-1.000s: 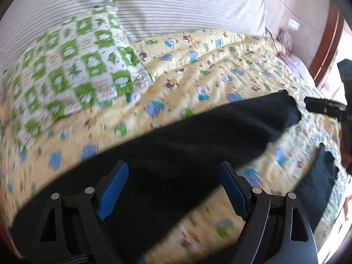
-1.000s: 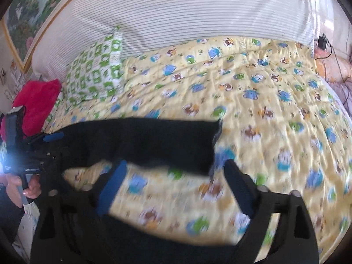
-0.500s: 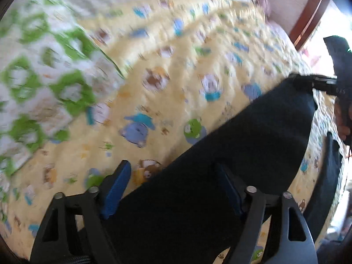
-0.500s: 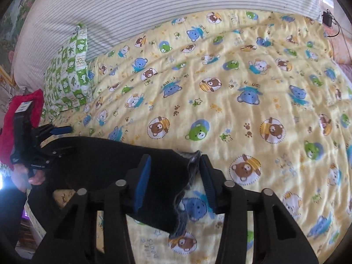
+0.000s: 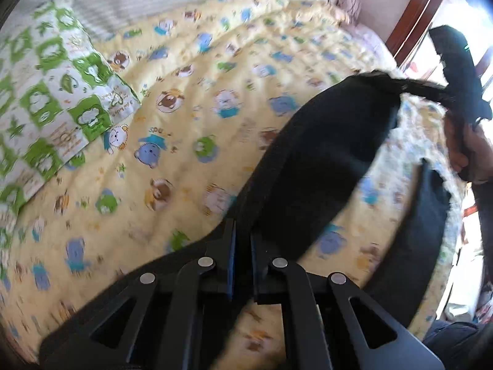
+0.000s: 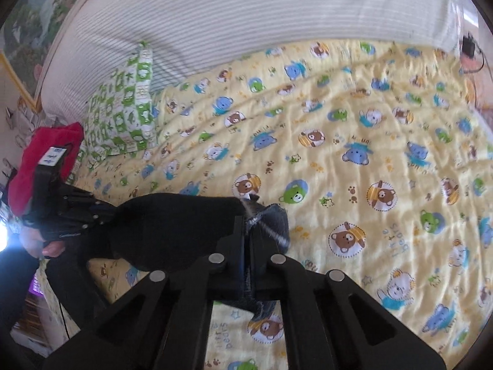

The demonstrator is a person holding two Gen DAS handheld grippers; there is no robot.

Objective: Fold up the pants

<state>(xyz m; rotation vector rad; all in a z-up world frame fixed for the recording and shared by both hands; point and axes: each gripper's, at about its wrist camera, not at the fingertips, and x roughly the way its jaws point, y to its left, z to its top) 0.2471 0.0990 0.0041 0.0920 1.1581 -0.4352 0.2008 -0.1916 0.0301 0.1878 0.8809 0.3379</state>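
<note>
I am seeing a bed under a yellow quilt (image 6: 354, 129) printed with bears, lying rumpled. A white striped headboard cushion (image 6: 246, 15) is running along its far side. A green-and-white checked pillow (image 5: 43, 92) is resting on the quilt against it. A red cushion (image 6: 46, 151) is sitting at the bed's left end. A framed painting (image 6: 27, 27) is hanging on the wall above. A dark wooden frame (image 5: 416, 12) is standing at the right, daylight glaring in beside it. A charger with cable (image 6: 470, 47) is lying at the far right corner.
</note>
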